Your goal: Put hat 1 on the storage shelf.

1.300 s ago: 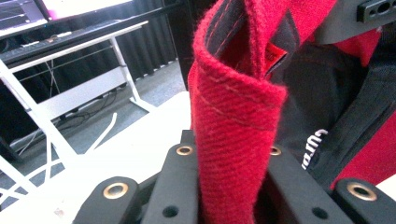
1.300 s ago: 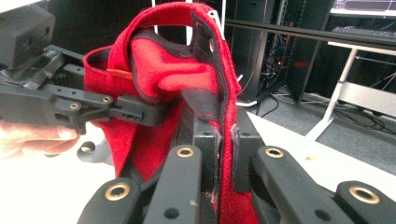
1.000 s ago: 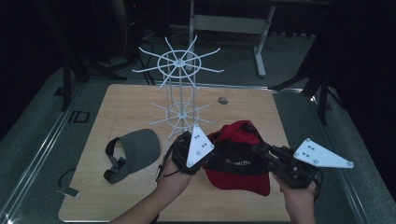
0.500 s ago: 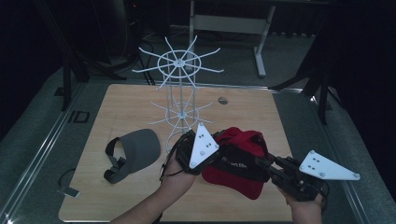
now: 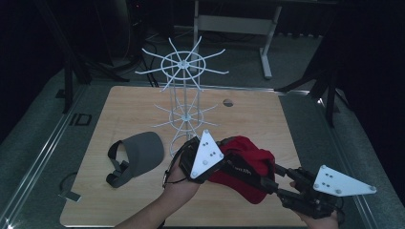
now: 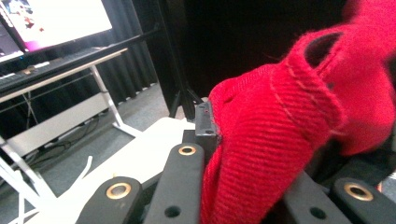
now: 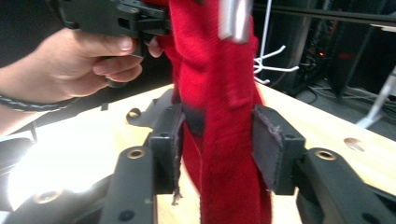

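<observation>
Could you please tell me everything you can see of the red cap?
The red cap is soft woven twill with stitched seams, an eyelet and pale lettering. It is crumpled and held up over the near right of the wooden table. The left gripper clamps its fabric; the right gripper, whose jaws have just been opening, straddles a hanging fold.

Red cap [image 5: 246,164], grey visor [image 5: 138,155], white rack [image 5: 184,95]
The cap's weave is ribbed red; black claws carry grey plates over a pale wood-grain tabletop [image 5: 267,119].
</observation>
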Motion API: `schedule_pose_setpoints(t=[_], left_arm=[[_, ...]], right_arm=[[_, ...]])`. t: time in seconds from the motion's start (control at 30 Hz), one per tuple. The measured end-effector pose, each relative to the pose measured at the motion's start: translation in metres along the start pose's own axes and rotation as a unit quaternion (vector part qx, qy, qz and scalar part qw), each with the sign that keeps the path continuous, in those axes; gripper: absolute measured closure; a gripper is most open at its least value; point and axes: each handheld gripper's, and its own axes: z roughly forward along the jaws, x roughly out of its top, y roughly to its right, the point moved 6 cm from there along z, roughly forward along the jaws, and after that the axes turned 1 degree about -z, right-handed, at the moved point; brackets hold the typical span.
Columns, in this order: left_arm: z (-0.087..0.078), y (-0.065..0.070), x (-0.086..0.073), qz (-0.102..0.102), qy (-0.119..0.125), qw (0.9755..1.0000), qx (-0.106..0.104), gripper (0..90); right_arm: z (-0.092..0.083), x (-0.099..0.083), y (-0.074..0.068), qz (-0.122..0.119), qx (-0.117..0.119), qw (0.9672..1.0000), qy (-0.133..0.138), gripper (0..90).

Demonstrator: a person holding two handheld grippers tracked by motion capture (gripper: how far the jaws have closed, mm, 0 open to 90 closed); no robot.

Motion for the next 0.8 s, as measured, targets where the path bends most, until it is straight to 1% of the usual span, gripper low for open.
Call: schedule_pose_setpoints(t=[0.03,0.07,0.1,0.13,0.17,0.23,0.27,0.3,0.33,0.37,0.4,0.43,0.47,0.5,0.53,0.57,0.6,0.63,0.67,0.7,0.77,0.8], left_arm=[[0.0,-0.001,-0.001,-0.005,0.0,1.0,-0.002,86.7],[0.0,-0.002,-0.002,-0.006,0.001,1.0,0.001,86.7],[-0.001,-0.002,-0.004,-0.004,-0.001,1.0,-0.003,86.7],[-0.001,-0.004,-0.006,-0.008,-0.003,1.0,0.0,86.7],[-0.001,-0.005,-0.007,-0.012,-0.005,0.9999,-0.004,86.7],[-0.003,-0.006,-0.01,-0.004,-0.001,0.9999,-0.011,86.7],[-0.004,-0.005,-0.011,-0.002,0.003,0.9997,-0.023,86.6],[-0.004,-0.005,-0.011,-0.002,0.003,0.9997,-0.023,86.7],[-0.006,-0.004,-0.012,0.009,0.007,0.9994,-0.032,86.7],[-0.007,-0.003,-0.012,0.011,0.006,0.9991,-0.041,86.6],[-0.007,-0.003,-0.012,0.011,0.006,0.9991,-0.041,86.6],[-0.01,-0.001,-0.011,0.022,0.01,0.9982,-0.054,86.6],[-0.012,-0.001,-0.011,0.026,0.006,0.997,-0.073,86.5],[-0.014,0.0,-0.01,0.029,0.01,0.9961,-0.083,86.5],[-0.015,-0.001,-0.011,0.032,0.009,0.9953,-0.092,86.5],[-0.017,0.0,-0.011,0.034,0.009,0.9932,-0.111,86.5],[-0.02,0.0,-0.011,0.04,0.015,0.9914,-0.124,86.4],[-0.02,0.0,-0.011,0.04,0.015,0.9914,-0.124,86.5],[-0.023,0.001,-0.012,0.036,0.012,0.9866,-0.158,86.4],[-0.025,0.002,-0.012,0.042,0.018,0.9845,-0.169,86.4],[-0.027,0.002,-0.013,0.038,0.015,0.9815,-0.187,86.4],[-0.027,0.002,-0.013,0.038,0.017,0.9815,-0.187,86.4]], right_arm=[[-0.002,0.001,-0.001,-0.003,0.007,1.0,0.0,52.3],[-0.004,0.002,-0.002,-0.004,0.009,0.9999,0.003,52.9],[-0.006,0.004,-0.002,-0.001,0.012,0.9999,0.009,54.0],[-0.007,0.006,-0.002,-0.002,0.016,0.9998,0.013,54.0],[-0.01,0.007,-0.003,-0.002,0.025,0.9995,0.018,54.0],[-0.013,0.01,-0.002,0.003,0.034,0.9991,0.027,53.6],[-0.015,0.012,-0.001,0.006,0.041,0.9986,0.033,53.9],[-0.015,0.012,-0.001,0.006,0.041,0.9986,0.033,53.9],[-0.016,0.013,0.001,0.005,0.031,0.9989,0.036,54.2],[-0.015,0.013,0.004,-0.002,0.014,0.9995,0.03,54.8],[-0.014,0.013,0.005,-0.001,0.013,0.9995,0.029,55.5],[-0.012,0.014,0.006,-0.001,0.014,0.9995,0.028,56.0],[-0.009,0.014,0.005,-0.004,0.014,0.9996,0.022,56.0],[-0.004,0.014,0.004,-0.01,0.017,0.9997,0.017,56.2],[-0.001,0.015,0.003,-0.011,0.025,0.9995,0.015,56.9],[0.003,0.015,0.001,-0.014,0.036,0.9992,0.012,56.9],[0.006,0.016,-0.001,-0.017,0.044,0.9989,0.009,57.1],[0.009,0.016,-0.003,-0.022,0.051,0.9984,0.006,57.3],[0.012,0.017,-0.005,-0.025,0.059,0.9979,0.005,57.3],[0.015,0.017,-0.007,-0.03,0.066,0.9974,0.001,57.7],[0.02,0.018,-0.012,-0.041,0.081,0.9958,-0.007,57.7],[0.022,0.018,-0.014,-0.046,0.091,0.9948,-0.009,57.7]])
